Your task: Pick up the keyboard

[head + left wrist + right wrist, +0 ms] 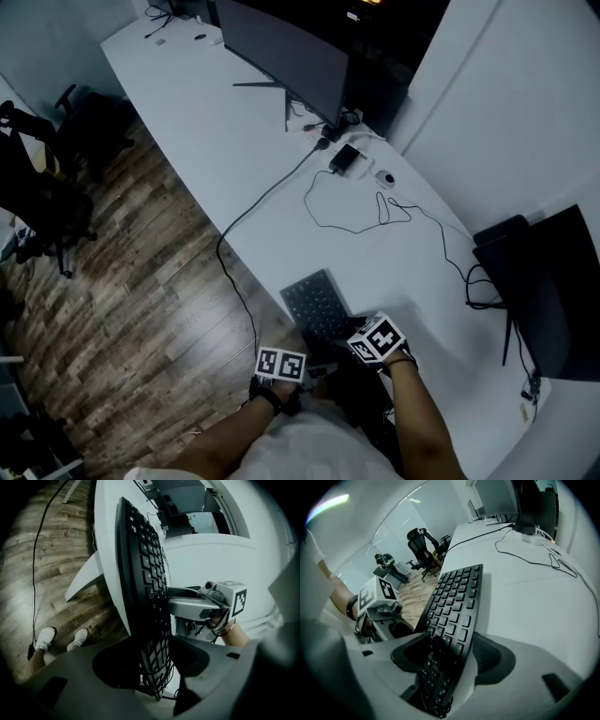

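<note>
The left gripper (pixel 152 663) has its jaws spread, one on each flat side of the near end of the keyboard (pixel 457 602). A dark gap shows beside the board on the underside, and the pads do not seem to press on it. The right gripper (pixel 447 660) is also spread. It stands around the same end from the other side, with a shadowed gap between its left pad and the keys. The two grippers sit close together, each showing in the other's view.

The keyboard is slim and black, with low, flat, square keys in tidy rows and pale lettering too small to read. It lies lengthwise at the near edge of the white table (pixel 234 159), keys up, and its far end points toward the middle of the table. Whether the near end rests on the table I cannot tell.

Past it, thin black cables (pixel 342 211) loop across the table toward a dark monitor (pixel 286 52). To the left is a wooden floor (pixel 141 281) with a black office chair (pixel 47 187).
</note>
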